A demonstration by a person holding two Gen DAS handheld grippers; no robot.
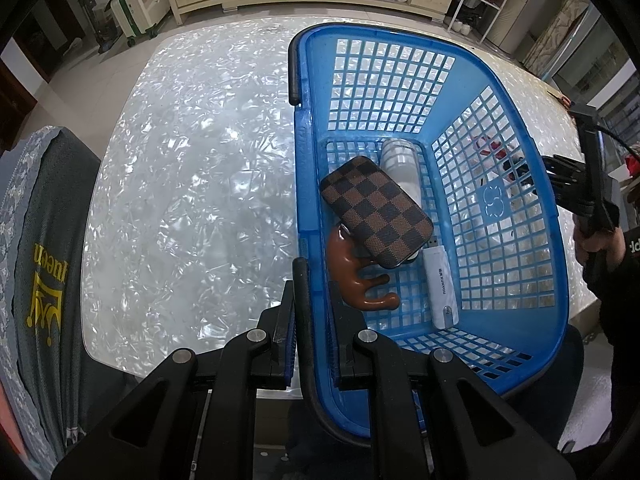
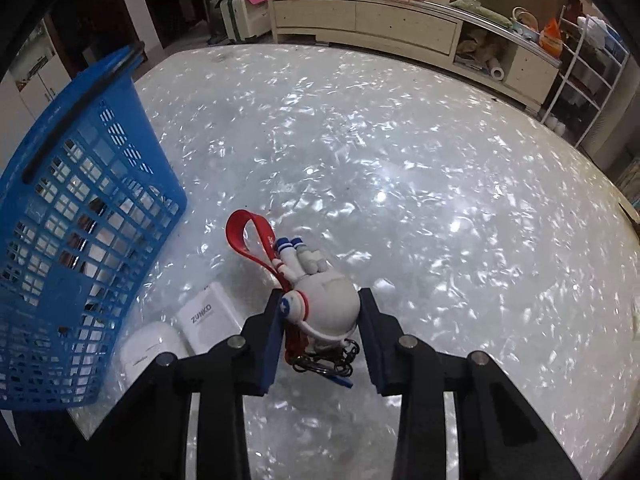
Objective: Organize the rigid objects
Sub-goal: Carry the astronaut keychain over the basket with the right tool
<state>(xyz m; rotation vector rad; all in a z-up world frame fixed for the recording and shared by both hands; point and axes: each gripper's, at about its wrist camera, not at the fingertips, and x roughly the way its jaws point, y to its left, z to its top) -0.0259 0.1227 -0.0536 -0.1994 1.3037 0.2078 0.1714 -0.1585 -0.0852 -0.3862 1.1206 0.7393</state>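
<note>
A: Basket (image 1: 556,264), blue: we hold its near rim clamped in the left gripper (image 1: 312,312). Four items stowed.

B: Astronaut keychain (image 2: 324,300), at the basket's three o'clock: right gripper (image 2: 320,320) pinching it. Two white boxes (image 2: 208,316) remain.

The left gripper (image 1: 312,304), at the lower centre of its frame, points steeply down, jaws clamped together. The right gripper (image 2: 320,320), low in its frame, grips with both pads; a hand (image 1: 596,240) holds it at the right edge.
</note>
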